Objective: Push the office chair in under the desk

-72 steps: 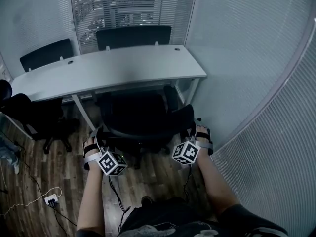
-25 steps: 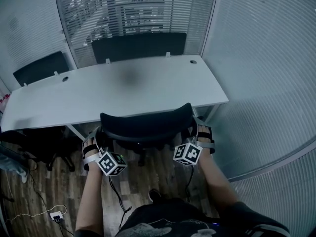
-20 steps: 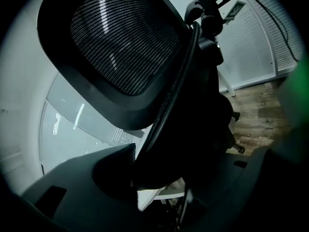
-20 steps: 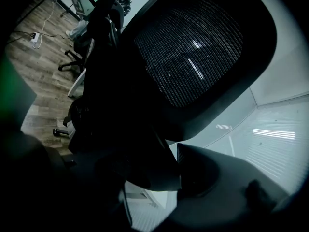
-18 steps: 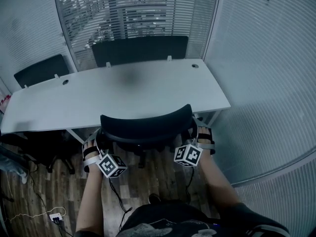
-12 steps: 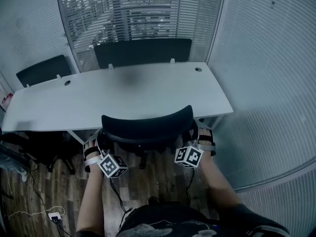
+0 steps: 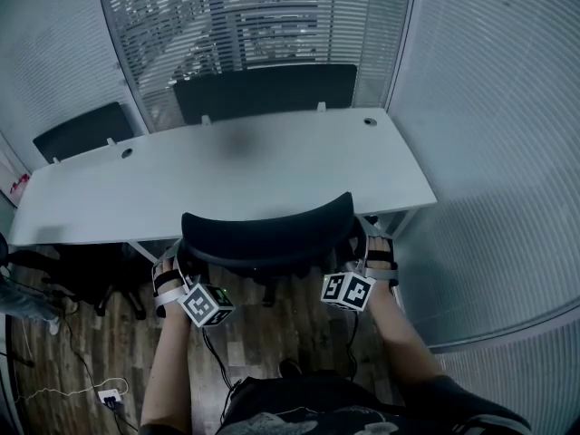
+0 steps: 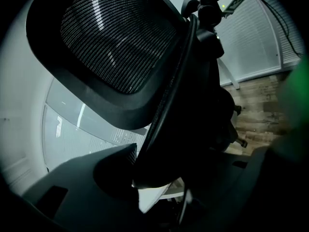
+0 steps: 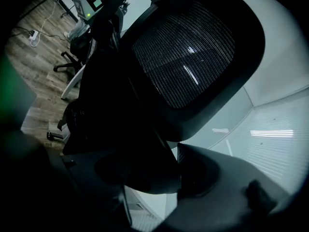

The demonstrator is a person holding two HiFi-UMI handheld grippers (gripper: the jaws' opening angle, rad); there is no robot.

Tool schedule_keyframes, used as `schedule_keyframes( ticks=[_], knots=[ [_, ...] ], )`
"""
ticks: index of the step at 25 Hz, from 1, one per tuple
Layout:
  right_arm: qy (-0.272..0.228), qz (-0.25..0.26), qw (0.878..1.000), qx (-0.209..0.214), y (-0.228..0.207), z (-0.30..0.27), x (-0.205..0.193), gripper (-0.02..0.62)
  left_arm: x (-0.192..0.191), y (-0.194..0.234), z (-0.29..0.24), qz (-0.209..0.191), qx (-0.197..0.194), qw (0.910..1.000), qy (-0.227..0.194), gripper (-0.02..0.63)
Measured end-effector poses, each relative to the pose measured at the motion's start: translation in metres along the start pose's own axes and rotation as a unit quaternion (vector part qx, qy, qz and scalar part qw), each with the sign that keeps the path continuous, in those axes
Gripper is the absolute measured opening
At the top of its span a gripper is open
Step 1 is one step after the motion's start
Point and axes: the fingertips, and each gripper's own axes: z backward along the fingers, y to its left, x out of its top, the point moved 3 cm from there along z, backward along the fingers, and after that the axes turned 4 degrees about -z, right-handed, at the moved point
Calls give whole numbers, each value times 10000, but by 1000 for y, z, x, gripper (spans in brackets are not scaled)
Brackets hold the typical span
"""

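In the middle of the head view, the office chair (image 7: 267, 234) is seen from above. Its backrest (image 7: 272, 223) stands just at 6 o'clock of the near edge of the white desk (image 7: 227, 166). The seat is hidden, so most of the chair is judged to be under the desk top already.

The 9 o'clock side of the backrest is held by the left gripper (image 7: 178, 263), and the 3 o'clock side by the right gripper (image 7: 362, 250). In each gripper view the dark rim (image 8: 164, 110) of the backrest is seen running between the two jaws, and the jaws are closed on it.

The chair is judged to be heavy but easy to roll, as it is thought to be carried on small wheels over the smooth wood floor (image 7: 299, 333). The rim is judged hard and stiff, so a good hold is given there. The mesh (image 8: 120, 42) in the middle is likely soft and would sag if pushed. Both sides should be pushed the same toward 12 o'clock, or the chair may be swung sideways. Low parts might be bumped on the desk; these are hidden
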Motion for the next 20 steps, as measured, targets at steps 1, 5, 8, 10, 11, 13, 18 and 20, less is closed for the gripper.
schedule_keyframes(
  ticks=[1, 5, 8, 10, 11, 13, 18, 20],
  knots=[
    [-6, -7, 10000, -11, 0, 0, 0, 272, 0, 0, 0, -6, 12, 10000, -7, 244],
    [-22, -20, 10000, -79, 0, 3, -1, 272, 0, -4, 4, 84, -91, 9997, -194, 244],
    [-35, -27, 10000, -52, 2, 3, -3, 272, 1, -6, 4, 85, -130, 9997, -203, 245],
    [15, -20, 10000, 87, 2, 3, -3, 272, 2, -6, 4, 81, -243, 9996, -104, 245],
    [50, -6, 9998, 178, 3, 3, -3, 272, 1, -6, 4, 84, -349, 9994, -25, 245],
    [150, 41, 9994, 318, 2, 5, -3, 272, 0, -6, 6, 103, -536, 9984, 123, 247],
    [467, -22, 9981, 394, -1, 10, -2, 272, -4, 2, 23, 227, -576, 9980, 115, 264],
    [536, -179, 9976, 401, 1, 18, -2, 272, -11, 4, 33, 405, -533, 9977, 78, 264]
  ],
)
